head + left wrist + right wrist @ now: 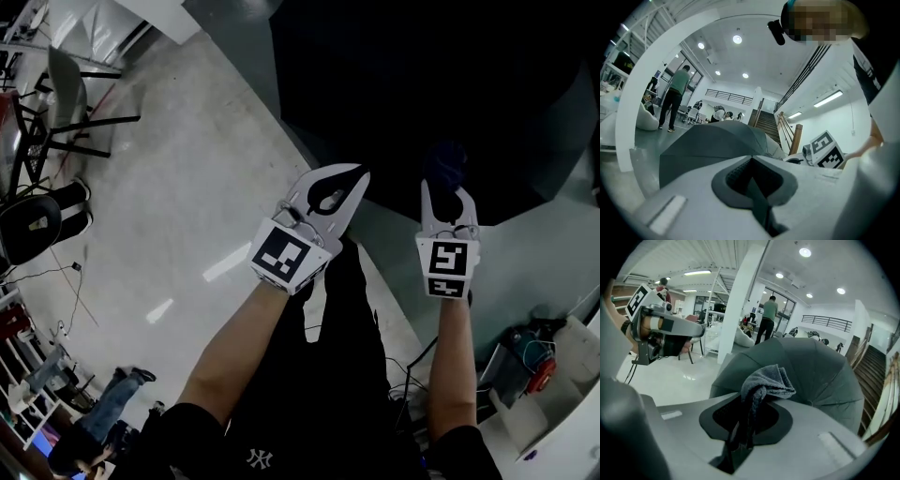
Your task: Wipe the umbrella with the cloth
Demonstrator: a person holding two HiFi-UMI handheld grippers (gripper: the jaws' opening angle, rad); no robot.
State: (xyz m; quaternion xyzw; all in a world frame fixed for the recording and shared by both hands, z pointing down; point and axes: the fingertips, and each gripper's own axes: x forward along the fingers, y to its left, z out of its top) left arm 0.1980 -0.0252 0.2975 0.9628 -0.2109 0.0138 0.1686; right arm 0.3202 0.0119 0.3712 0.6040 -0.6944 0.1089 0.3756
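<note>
Two grippers: my left gripper has its fingers pressed together on nothing, and my right gripper pinches one cloth. Its grey folds show in the right gripper view; the head view gives only a dark lump. Beyond both spreads one open umbrella.

The open umbrella rests on the floor, ahead of both claws. The left claw is just left of the right claw, both near the umbrella's nearer rim. The cloth sits between the right claw's jaws. A chair stands well off to the left
</note>
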